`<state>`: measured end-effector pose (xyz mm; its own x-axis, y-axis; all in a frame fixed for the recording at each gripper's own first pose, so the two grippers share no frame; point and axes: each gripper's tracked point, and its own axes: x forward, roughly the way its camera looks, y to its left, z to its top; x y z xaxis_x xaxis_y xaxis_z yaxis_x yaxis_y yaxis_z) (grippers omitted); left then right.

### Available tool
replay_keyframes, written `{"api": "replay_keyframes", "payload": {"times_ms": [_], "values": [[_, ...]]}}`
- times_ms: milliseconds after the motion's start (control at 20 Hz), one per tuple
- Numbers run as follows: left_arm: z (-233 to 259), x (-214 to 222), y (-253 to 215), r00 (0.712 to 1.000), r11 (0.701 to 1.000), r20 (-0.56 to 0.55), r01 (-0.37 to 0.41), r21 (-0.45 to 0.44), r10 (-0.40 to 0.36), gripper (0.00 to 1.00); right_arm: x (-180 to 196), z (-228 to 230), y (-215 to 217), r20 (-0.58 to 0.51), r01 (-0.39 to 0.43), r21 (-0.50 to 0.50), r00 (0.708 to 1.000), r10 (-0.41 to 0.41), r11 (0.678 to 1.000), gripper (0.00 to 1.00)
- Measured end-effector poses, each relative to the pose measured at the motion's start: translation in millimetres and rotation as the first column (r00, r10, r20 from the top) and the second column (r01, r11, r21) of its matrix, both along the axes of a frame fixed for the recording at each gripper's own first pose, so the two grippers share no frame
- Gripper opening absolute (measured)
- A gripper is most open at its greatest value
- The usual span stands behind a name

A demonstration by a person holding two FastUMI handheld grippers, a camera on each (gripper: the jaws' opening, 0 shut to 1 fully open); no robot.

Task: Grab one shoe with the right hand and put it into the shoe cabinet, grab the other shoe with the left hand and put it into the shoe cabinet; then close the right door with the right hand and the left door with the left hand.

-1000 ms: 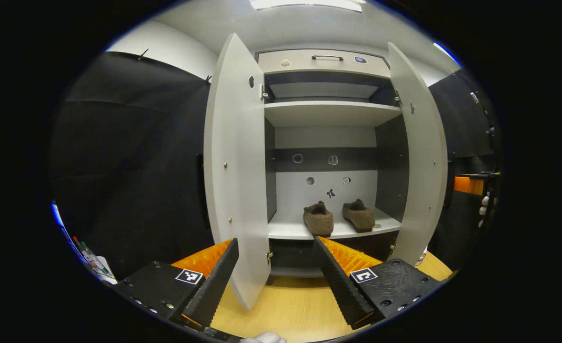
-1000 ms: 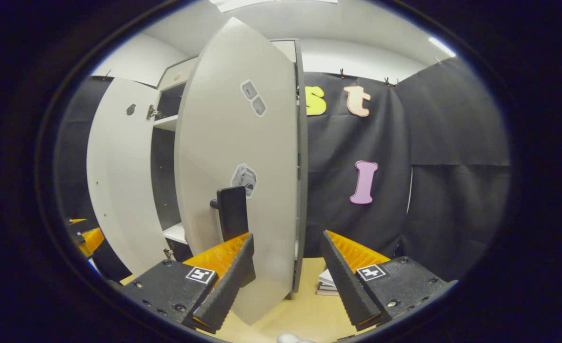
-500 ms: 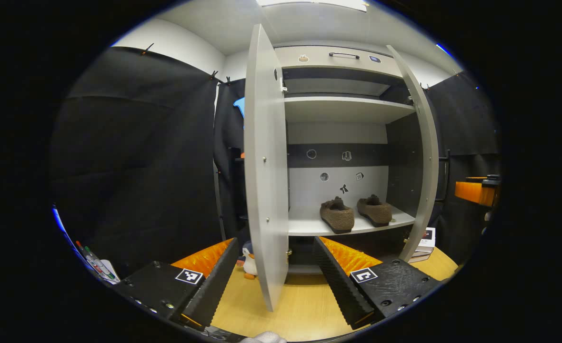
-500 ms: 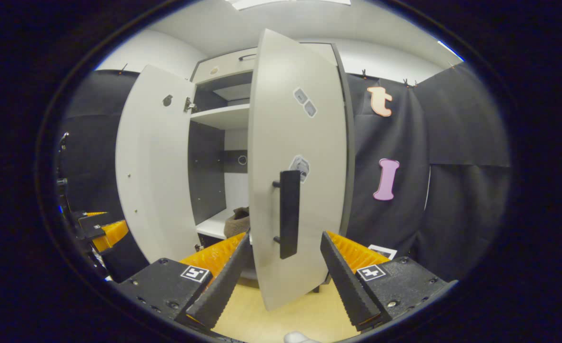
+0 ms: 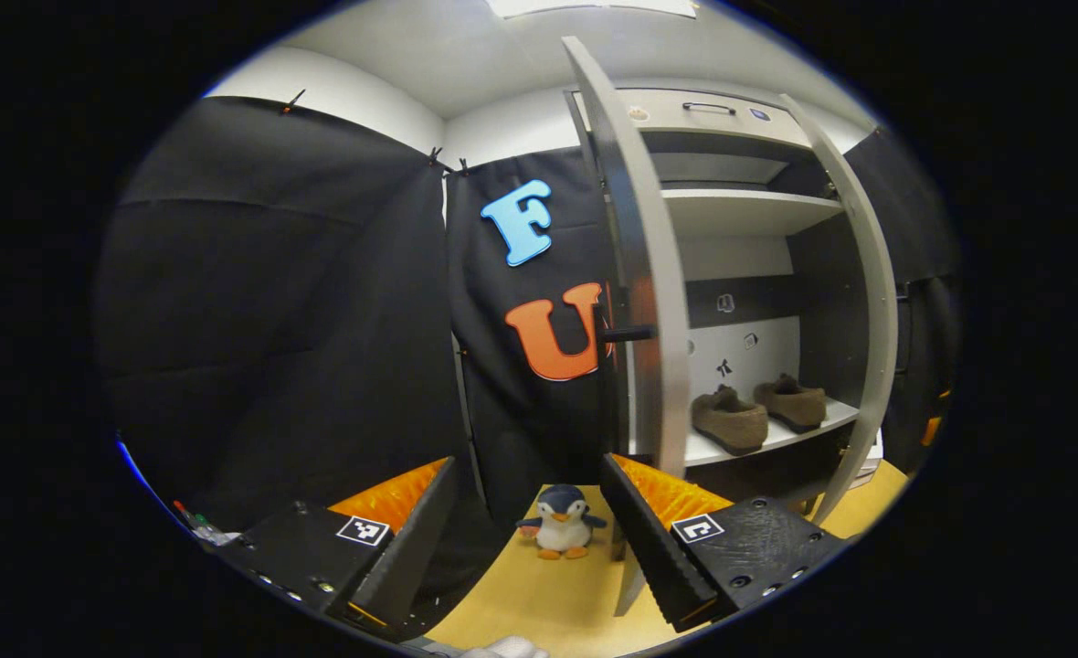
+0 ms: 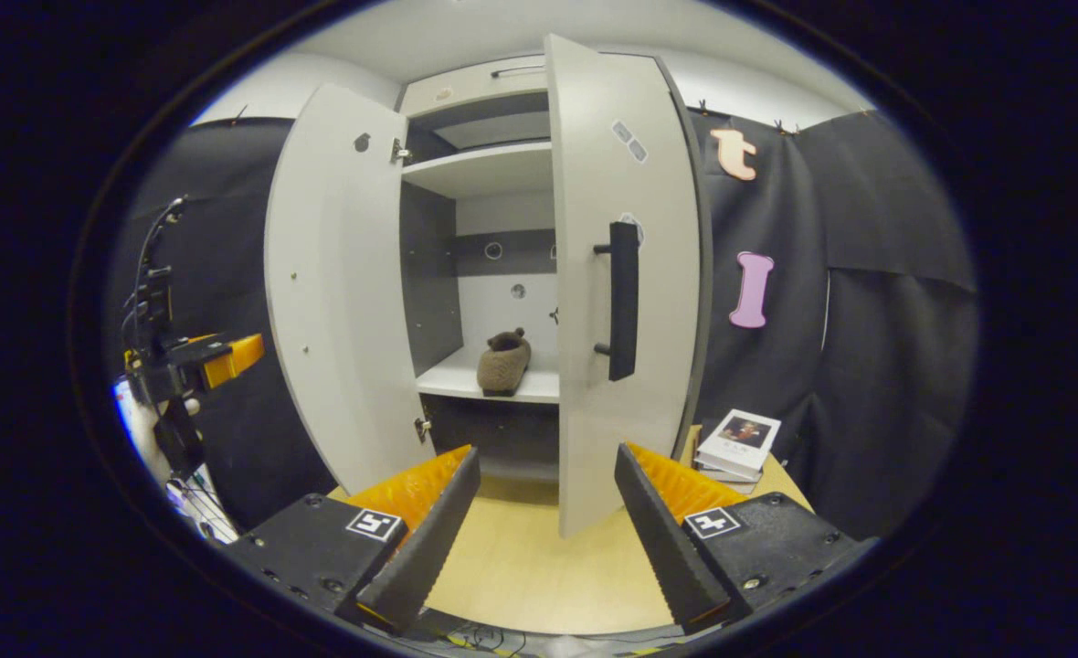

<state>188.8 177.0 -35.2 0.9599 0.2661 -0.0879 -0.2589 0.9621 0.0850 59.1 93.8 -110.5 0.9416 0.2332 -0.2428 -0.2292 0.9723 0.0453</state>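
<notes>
Two brown furry shoes [image 5: 729,420] [image 5: 790,404] stand side by side on the lower shelf [image 5: 831,422] of the white shoe cabinet. In the right gripper view one shoe [image 6: 504,363] shows through the gap between the doors. The left door [image 5: 653,274] is edge-on just right of my left gripper [image 5: 528,464], which is open and holds nothing; its dark handle [image 5: 626,334] sticks out to the left. The right door [image 6: 630,274] stands partly swung in, its black handle [image 6: 624,302] facing my open, empty right gripper [image 6: 546,452]. The left door [image 6: 338,292] stands wide open. Far left, a hand holds the left gripper [image 6: 206,358].
A small toy penguin [image 5: 560,523] stands on the wooden floor [image 6: 521,567] between my left fingers, beside the cabinet's left side. A stack of books [image 6: 738,443] lies on the floor right of the cabinet. Black cloth walls close in both sides.
My left gripper has swung left around the left door's edge, bringing the penguin into view. My right gripper has drawn back from the right door, whose handle side now faces it.
</notes>
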Motion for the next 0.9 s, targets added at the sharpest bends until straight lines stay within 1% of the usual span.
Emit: {"api": "replay_keyframes", "payload": {"times_ms": [50,100,150,200,250,300,350,400,450,500,550,600,650,700,750,800,850,900], "values": [[-1,8,10,1.0,1.0,0.0,-0.008,-0.001,0.008,0.96,-2,-1,1,-0.006,0.006,0.0,1.0,-0.006,1.0,0.96],[-1,15,17,1.0,1.0,0.003,-0.017,-0.002,0.017,0.96,-5,-2,1,-0.01,0.012,0.0,1.0,-0.012,1.0,0.98],[-1,21,23,1.0,1.0,0.01,-0.021,0.001,0.021,0.96,-7,-2,-1,-0.01,0.02,-0.003,1.0,-0.02,1.0,0.96],[-1,28,25,1.0,1.0,0.008,-0.021,0.001,0.021,0.96,-8,-1,-4,-0.007,0.029,-0.008,1.0,-0.03,1.0,0.98],[-2,35,26,1.0,1.0,0.014,-0.016,-0.002,0.016,0.96,-9,0,-7,-0.004,0.039,-0.014,0.999,-0.039,0.999,0.98],[-3,40,24,1.0,1.0,0.015,-0.009,-0.009,0.009,0.96,-10,1,-11,-0.002,0.049,-0.015,0.999,-0.049,0.999,0.95],[-4,44,21,1.0,1.0,0.018,0.002,-0.02,-0.002,0.96,-11,1,-13,-0.002,0.056,-0.012,0.998,-0.056,0.998,0.95],[-3,47,18,1.0,0.999,0.026,0.018,-0.031,-0.018,0.96,-11,1,-15,-0.002,0.063,-0.01,0.998,-0.063,0.998,0.98],[-2,48,15,0.999,0.999,0.032,0.023,-0.035,-0.022,0.96,-11,1,-18,-0.004,0.066,-0.01,0.998,-0.067,0.998,0.96],[-3,53,18,0.999,0.999,0.041,0.021,-0.029,-0.02,1.0,-12,0,-20,-0.005,0.068,-0.01,0.998,-0.068,0.998,0.96],[-2,49,15,0.999,1.0,0.04,0.022,-0.023,-0.021,0.93,-11,0,-21,-0.007,0.067,-0.012,0.998,-0.067,0.998,0.96],[-5,49,13,0.999,0.999,0.029,0.029,-0.02,-0.029,0.93,-11,-1,-23,-0.011,0.066,-0.014,0.998,-0.066,0.998,0.98],[-6,48,10,0.999,0.999,0.021,0.034,-0.017,-0.034,0.92,-12,-2,-24,-0.012,0.061,-0.012,0.998,-0.061,0.998,0.96],[-7,47,8,0.999,0.999,0.017,0.032,-0.008,-0.032,0.91,-11,-1,-25,-0.01,0.057,-0.011,0.998,-0.057,0.998,0.98],[-8,47,3,0.999,0.999,0.012,0.042,-0.004,-0.042,0.89,-12,1,-26,-0.006,0.051,-0.011,0.999,-0.051,0.999,0.98],[-7,46,1,0.999,0.999,0.01,0.035,-0.001,-0.035,0.88,-12,2,-28,-0.002,0.045,-0.011,0.999,-0.045,0.999,0.98],[-6,46,-1,1.0,1.0,0.01,0.028,-0.001,-0.028,0.83,-12,3,-30,0.001,0.04,-0.009,0.999,-0.04,0.999,0.98],[-4,45,-3,1.0,1.0,0.016,0.021,-0.007,-0.021,0.72,-12,4,-33,0.005,0.035,-0.007,0.999,-0.035,0.999,0.98]]}}
